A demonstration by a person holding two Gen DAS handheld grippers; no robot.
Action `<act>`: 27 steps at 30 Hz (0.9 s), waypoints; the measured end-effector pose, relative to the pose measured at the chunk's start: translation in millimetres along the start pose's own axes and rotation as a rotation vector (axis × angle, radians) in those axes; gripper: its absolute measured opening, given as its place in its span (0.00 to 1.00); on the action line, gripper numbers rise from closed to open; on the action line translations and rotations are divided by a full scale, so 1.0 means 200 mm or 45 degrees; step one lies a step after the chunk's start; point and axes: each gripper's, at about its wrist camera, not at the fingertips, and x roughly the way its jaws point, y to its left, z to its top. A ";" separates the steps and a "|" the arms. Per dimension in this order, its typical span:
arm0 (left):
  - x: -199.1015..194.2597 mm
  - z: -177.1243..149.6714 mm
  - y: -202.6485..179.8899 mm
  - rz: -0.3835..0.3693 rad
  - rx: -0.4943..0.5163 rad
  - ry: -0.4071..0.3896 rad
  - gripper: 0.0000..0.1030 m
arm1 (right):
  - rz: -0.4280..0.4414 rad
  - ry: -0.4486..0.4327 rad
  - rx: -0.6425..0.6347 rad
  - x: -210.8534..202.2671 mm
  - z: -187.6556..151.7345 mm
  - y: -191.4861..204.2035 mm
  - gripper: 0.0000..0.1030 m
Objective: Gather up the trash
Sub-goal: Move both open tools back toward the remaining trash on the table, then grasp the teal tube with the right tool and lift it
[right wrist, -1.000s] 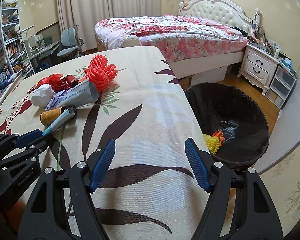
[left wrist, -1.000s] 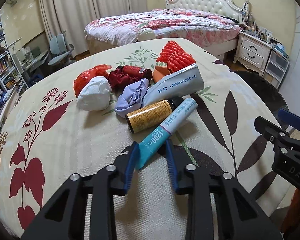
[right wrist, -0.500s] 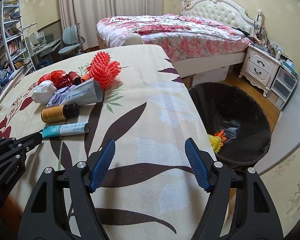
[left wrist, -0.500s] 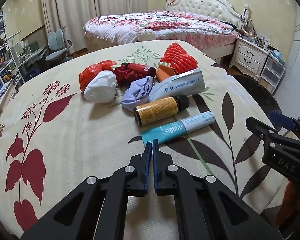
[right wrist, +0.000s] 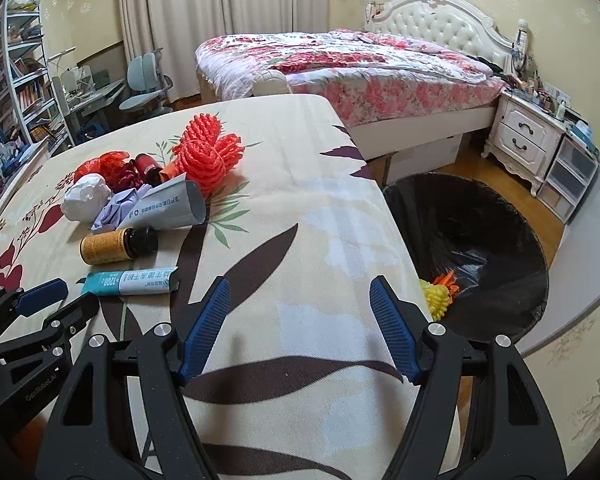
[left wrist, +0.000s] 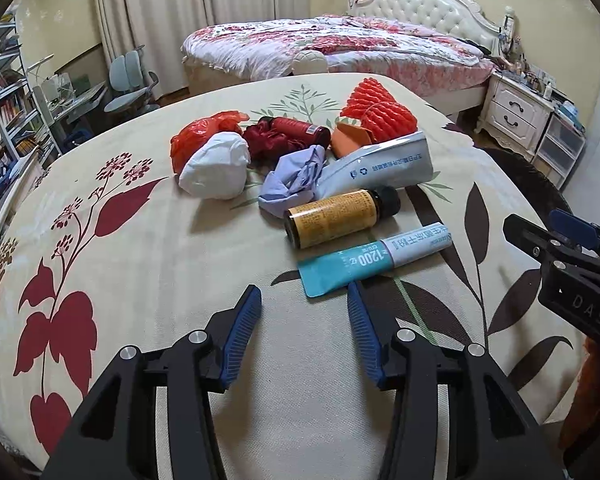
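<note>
Trash lies heaped on the table (left wrist: 148,264), and the nearest piece to me is the teal-and-white tube (left wrist: 374,258), flat on the cloth just this side of the amber bottle (left wrist: 336,218). My left gripper (left wrist: 304,312) hovers just short of the tube's crimped teal end, jaws spread apart and holding nothing; the right-hand pad sits almost against that crimp. My right gripper (right wrist: 300,312) hangs over bare cloth on the bin side of the tube, jaws wide as well, nothing between them. The bin (right wrist: 512,240), lined in black, stands on the floor beyond the table edge from the tube, with a yellow and orange scrap already at its bottom.

I judge the tube light and soft-walled, likely to flatten and slide if I pinch only the thin crimp. The better hold looks to be across its round body, near the white half, where there is bulk to squeeze against. Since it lies crosswise to my left jaws, I would need to turn my wrist or come down over it. The bottle behind it looks rigid and smooth and could roll if nudged. The crumpled white wad (left wrist: 216,168) and lilac wrapper (left wrist: 296,180) past the bottle should crush easily.
</note>
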 end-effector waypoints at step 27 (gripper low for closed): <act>0.03 0.04 0.17 0.091 -0.102 0.003 0.59 | 0.130 0.113 -0.146 0.02 -0.04 0.28 0.71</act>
